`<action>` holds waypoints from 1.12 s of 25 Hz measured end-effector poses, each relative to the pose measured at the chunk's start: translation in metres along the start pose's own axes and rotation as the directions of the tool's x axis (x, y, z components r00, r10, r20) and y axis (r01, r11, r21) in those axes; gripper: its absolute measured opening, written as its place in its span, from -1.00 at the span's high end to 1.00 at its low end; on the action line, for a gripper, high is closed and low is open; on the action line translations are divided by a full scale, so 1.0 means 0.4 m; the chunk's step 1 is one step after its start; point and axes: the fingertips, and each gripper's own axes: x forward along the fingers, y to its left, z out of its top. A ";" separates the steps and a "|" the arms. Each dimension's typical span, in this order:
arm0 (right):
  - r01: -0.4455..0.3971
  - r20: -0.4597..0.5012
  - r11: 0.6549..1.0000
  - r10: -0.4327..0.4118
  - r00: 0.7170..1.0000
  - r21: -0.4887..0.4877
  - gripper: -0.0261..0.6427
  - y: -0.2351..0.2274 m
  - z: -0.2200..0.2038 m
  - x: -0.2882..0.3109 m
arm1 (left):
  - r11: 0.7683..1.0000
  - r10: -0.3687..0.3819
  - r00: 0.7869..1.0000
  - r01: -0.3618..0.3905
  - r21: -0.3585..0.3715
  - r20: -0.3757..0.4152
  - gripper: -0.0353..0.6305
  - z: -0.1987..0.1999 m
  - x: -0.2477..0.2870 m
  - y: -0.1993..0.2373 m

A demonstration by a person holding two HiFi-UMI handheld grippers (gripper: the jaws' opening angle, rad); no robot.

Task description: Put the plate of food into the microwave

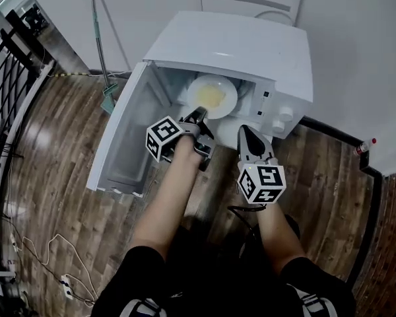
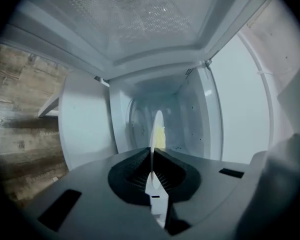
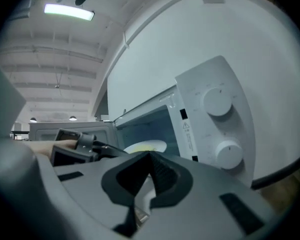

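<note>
A white plate (image 1: 214,96) with yellow food sits in the mouth of the white microwave (image 1: 251,51), whose door (image 1: 129,137) hangs open to the left. My left gripper (image 1: 199,114) is shut on the plate's near rim. In the left gripper view the plate (image 2: 157,134) shows edge-on between the jaws of the left gripper (image 2: 152,151), with the cavity walls around it. My right gripper (image 1: 245,132) hangs shut and empty in front of the control panel. The right gripper view shows the right gripper (image 3: 150,156), the plate (image 3: 146,146) and two knobs (image 3: 217,103).
The microwave stands by a white wall on wood-patterned flooring (image 1: 59,177). A black railing (image 1: 6,91) runs along the left, with white cables (image 1: 46,256) below it. A thin pole (image 1: 98,38) leans behind the door. A small red-capped object (image 1: 364,146) sits at the right.
</note>
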 end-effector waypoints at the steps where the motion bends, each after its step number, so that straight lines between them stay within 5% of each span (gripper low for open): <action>1: -0.010 0.001 1.000 0.010 1.000 0.004 0.91 -0.001 -0.012 -0.006 | 1.000 0.002 1.000 -0.002 0.014 -0.002 0.87 0.009 0.014 -0.005; 21: -0.035 0.014 0.998 0.034 0.999 0.061 0.91 -0.015 -0.041 -0.075 | 0.970 0.214 0.977 -0.209 0.125 -0.024 0.86 0.115 0.215 0.013; 26: -0.032 0.011 0.998 0.031 0.999 0.059 0.91 -0.022 -0.044 -0.070 | 0.947 0.250 0.965 -0.226 0.228 -0.084 0.85 0.094 0.243 0.014; 28: -0.030 0.007 0.998 0.030 1.000 0.057 0.91 -0.022 -0.047 -0.067 | 0.908 0.282 0.956 -0.241 0.344 -0.075 0.78 0.097 0.249 0.009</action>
